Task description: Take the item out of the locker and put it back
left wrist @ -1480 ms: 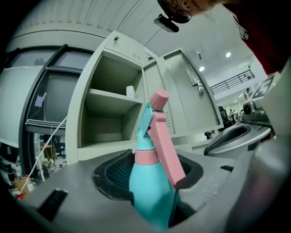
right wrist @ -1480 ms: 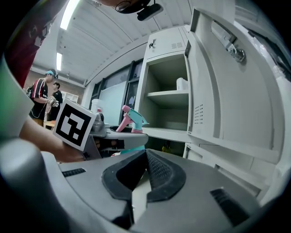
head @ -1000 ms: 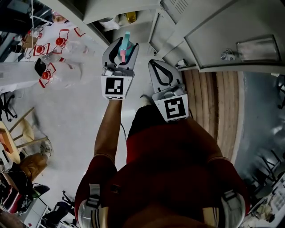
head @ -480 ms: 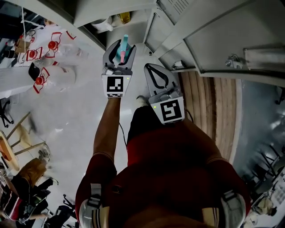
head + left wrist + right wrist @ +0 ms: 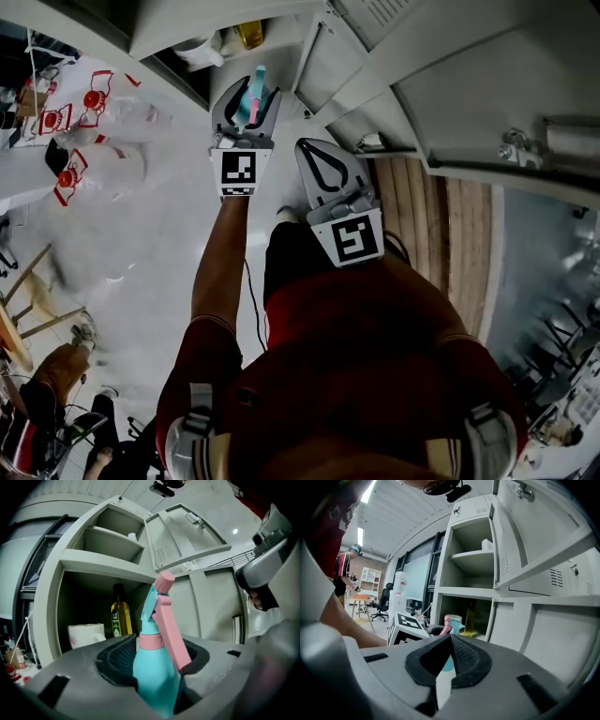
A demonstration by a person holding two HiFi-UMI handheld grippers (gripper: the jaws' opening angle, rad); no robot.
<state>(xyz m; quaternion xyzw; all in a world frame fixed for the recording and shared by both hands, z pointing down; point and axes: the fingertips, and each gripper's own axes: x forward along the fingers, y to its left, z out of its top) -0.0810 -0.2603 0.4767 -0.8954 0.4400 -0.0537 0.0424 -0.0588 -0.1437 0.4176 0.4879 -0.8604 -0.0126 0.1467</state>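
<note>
A teal spray bottle [image 5: 253, 91] with a pink trigger stands upright between the jaws of my left gripper [image 5: 247, 90], which is shut on its body. In the left gripper view the bottle [image 5: 151, 667] fills the gap of the left gripper [image 5: 157, 652], just in front of the open lower locker compartment [image 5: 70, 559]. Inside stand an oil bottle [image 5: 120, 616] and a white mug [image 5: 86, 634]. My right gripper [image 5: 315, 147] hangs beside the left, shut, nothing in it. The right gripper view shows the right gripper [image 5: 451, 639] and the spray bottle [image 5: 450, 623] beyond it.
The locker door [image 5: 183, 536] stands open to the right. An upper shelf holds a small white thing [image 5: 132, 536]. Plastic bags with red print [image 5: 94, 141] lie on the floor at left, wooden boards [image 5: 441, 244] at right. A person [image 5: 344, 576] stands far off.
Both grippers have moved forward, closer to the locker opening. The left one still carries the spray bottle; the right one stays shut.
</note>
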